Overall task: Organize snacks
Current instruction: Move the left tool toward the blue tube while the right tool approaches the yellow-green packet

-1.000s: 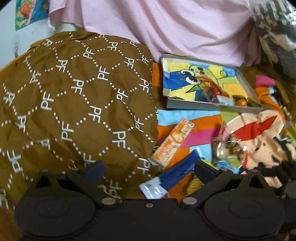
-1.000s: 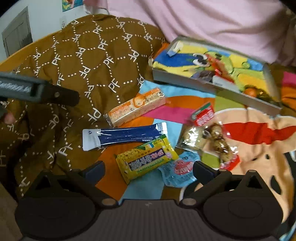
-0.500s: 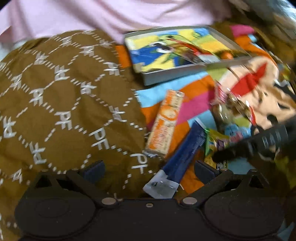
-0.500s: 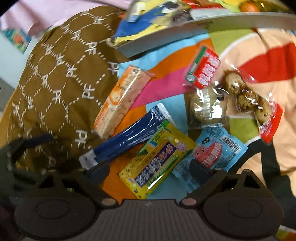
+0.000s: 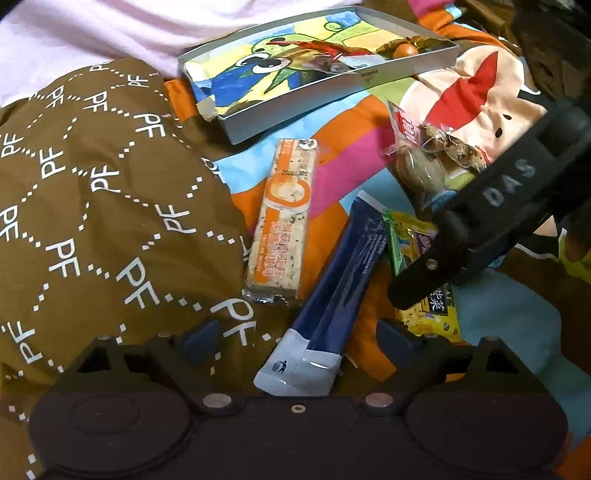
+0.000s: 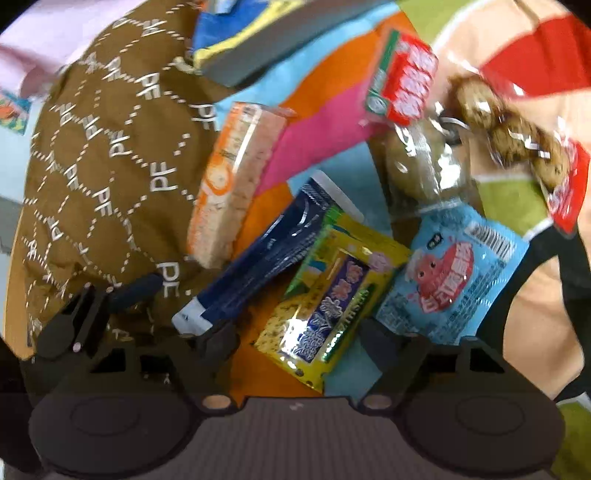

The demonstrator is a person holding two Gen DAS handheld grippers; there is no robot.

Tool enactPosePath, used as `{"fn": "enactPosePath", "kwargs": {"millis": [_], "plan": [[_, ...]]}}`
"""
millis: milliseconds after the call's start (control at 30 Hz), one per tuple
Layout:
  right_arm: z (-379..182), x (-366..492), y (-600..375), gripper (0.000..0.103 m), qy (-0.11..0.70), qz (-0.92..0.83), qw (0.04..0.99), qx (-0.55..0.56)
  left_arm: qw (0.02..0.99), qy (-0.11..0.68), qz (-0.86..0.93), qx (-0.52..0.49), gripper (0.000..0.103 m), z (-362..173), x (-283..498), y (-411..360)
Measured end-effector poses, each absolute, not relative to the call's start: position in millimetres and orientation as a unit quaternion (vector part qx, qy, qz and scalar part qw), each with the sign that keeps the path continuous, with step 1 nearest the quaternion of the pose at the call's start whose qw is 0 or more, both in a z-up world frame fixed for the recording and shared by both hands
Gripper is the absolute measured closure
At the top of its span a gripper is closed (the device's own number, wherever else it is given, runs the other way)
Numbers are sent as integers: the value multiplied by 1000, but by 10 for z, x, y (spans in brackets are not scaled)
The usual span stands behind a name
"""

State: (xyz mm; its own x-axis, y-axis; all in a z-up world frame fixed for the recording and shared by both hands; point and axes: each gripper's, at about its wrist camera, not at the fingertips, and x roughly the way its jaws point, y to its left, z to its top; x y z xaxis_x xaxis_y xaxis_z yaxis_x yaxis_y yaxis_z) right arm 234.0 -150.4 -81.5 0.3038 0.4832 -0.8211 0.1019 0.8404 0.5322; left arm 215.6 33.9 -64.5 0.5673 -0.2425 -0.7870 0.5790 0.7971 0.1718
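Observation:
Snack packets lie on a colourful blanket. In the left wrist view my left gripper (image 5: 295, 338) is open, its fingers on either side of the white end of a long blue packet (image 5: 332, 280). An orange bar (image 5: 282, 218) lies beside it. My right gripper (image 6: 295, 330) is open and straddles a yellow packet (image 6: 325, 295); one of its fingers (image 5: 480, 218) shows in the left wrist view above that yellow packet (image 5: 424, 295). A light blue packet (image 6: 450, 273) and a clear bag of brown snacks (image 6: 480, 122) lie to the right.
A shallow grey box (image 5: 343, 83) with a cartoon-print lining and a few snacks inside sits at the back. A brown quilt with white "PF" letters (image 5: 92, 184) is heaped on the left. Pink cloth (image 5: 74, 33) lies behind it.
Both grippers have moved down and closer to the packets. The left now straddles the blue packet's end, the right the yellow packet. The right gripper has come into the left wrist view.

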Motion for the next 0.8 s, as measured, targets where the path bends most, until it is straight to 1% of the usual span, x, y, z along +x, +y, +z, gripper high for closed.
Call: {"fn": "enactPosePath", "kwargs": {"millis": [100, 233, 267, 300, 333, 400, 700, 733, 800], "plan": [[-828, 2402, -1492, 26, 576, 108, 767, 262, 861, 395, -242, 210, 14, -644, 2165, 327], [-849, 2489, -1401, 27, 569, 91, 781, 243, 862, 394, -240, 210, 18, -664, 2177, 314], [-852, 2497, -1379, 29, 566, 85, 785, 236, 862, 394, -238, 213, 20, -677, 2180, 308], [-860, 2505, -1362, 36, 566, 81, 788, 229, 862, 394, -236, 216, 20, -691, 2185, 304], [-853, 2504, -1347, 41, 565, 76, 792, 219, 861, 395, -233, 221, 22, -707, 2186, 298], [-845, 2484, -1369, 44, 562, 81, 795, 214, 860, 391, -232, 232, 22, -728, 2174, 277], [-740, 2335, -1587, 48, 561, 97, 798, 200, 855, 356, -254, 280, 23, -735, 2018, 110], [-731, 2326, -1600, 49, 561, 99, 797, 197, 853, 355, -255, 284, 24, -748, 2025, 90], [-723, 2307, -1650, 49, 563, 106, 796, 194, 850, 359, -255, 289, 31, -776, 2067, 58]]}}
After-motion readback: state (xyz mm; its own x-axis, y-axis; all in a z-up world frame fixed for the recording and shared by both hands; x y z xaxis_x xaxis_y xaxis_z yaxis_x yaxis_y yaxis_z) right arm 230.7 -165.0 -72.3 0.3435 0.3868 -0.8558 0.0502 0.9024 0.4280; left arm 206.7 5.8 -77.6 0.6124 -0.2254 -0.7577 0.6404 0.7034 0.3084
